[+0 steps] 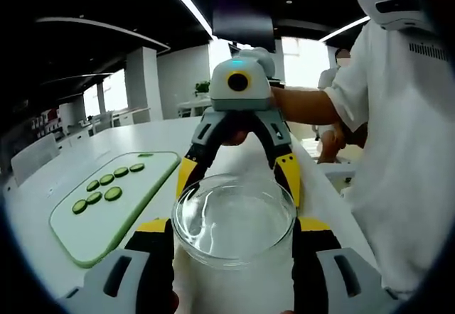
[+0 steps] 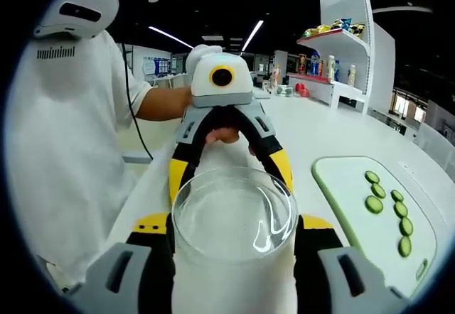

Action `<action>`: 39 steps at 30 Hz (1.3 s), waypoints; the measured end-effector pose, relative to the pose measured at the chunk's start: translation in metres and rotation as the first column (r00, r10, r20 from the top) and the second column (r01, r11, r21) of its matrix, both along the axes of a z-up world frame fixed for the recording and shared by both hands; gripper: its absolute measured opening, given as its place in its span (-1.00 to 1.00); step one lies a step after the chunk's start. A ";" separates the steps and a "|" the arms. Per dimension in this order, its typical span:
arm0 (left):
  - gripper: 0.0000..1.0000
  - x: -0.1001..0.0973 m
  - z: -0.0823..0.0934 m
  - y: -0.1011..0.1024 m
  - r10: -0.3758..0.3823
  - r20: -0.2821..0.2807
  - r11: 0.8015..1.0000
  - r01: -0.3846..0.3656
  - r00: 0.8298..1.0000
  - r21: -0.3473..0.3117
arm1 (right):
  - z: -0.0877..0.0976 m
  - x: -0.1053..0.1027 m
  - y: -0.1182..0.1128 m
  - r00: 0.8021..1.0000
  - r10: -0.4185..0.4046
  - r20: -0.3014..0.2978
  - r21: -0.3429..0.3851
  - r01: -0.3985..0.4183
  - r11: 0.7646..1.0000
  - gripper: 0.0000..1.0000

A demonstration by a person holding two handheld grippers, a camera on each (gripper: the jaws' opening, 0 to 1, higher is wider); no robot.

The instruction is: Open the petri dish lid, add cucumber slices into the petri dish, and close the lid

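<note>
Both grippers meet over one clear petri dish (image 1: 233,218), held above a white bench (image 1: 43,186). In the left gripper view, the left gripper (image 1: 233,229) has its yellow-and-black fingers (image 1: 153,226) on either side of the dish's glass wall, touching it and clamped on it; the right gripper (image 1: 242,179) faces in from the far side, its own fingers (image 1: 288,172) spread around the far rim of the same dish. Whether those far fingers actually press the glass cannot be told from this view. In the right gripper view the arrangement mirrors: the right gripper (image 2: 234,229) straddles the petri dish (image 2: 234,214) with fingers (image 2: 152,223) against both sides of the wall, and the left gripper (image 2: 229,175) reaches in opposite. The glass looks empty; whether lid and base are together or parted cannot be told. A pale green cutting board (image 1: 106,204) lies flat on the bench, near the dish on the person's left, carrying a curved row of cucumber slices (image 1: 106,185), all apart from the dish. The same cutting board (image 2: 370,218) and cucumber slices (image 2: 391,204) sit at the right of the right gripper view. A person in a white shirt (image 2: 64,143) stands just beside the bench. White shelves (image 2: 341,44) with coloured bottles stand in the background.
</note>
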State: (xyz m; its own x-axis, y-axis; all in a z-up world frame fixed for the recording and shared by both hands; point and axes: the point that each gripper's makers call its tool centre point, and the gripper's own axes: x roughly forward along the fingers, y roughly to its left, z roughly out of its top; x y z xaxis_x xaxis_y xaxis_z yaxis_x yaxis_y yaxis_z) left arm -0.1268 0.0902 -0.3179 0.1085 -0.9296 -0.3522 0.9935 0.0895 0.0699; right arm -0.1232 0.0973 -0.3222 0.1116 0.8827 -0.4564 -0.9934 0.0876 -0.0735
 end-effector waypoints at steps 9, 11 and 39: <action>0.34 -0.001 0.005 0.001 0.002 0.009 1.000 -0.002 1.000 0.000 | 0.006 -0.001 0.001 1.000 0.005 0.016 -0.008 -0.005 1.000 0.34; 0.34 -0.002 0.006 0.002 0.003 0.011 1.000 -0.003 1.000 0.000 | 0.007 -0.001 0.002 1.000 0.006 0.018 -0.009 -0.006 1.000 0.34; 0.33 -0.001 0.015 0.030 0.048 0.038 0.999 -0.048 0.998 -0.001 | 0.016 0.000 0.030 0.998 0.059 0.039 -0.025 -0.058 0.998 0.34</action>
State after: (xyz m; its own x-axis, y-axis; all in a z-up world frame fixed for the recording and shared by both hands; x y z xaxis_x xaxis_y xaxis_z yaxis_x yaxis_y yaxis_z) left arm -0.1278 0.1205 -0.3030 0.1665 -0.9229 -0.3471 0.9847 0.1371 0.1076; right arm -0.1229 0.1276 -0.3061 0.0788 0.8772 -0.4737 -0.9930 0.0274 -0.1145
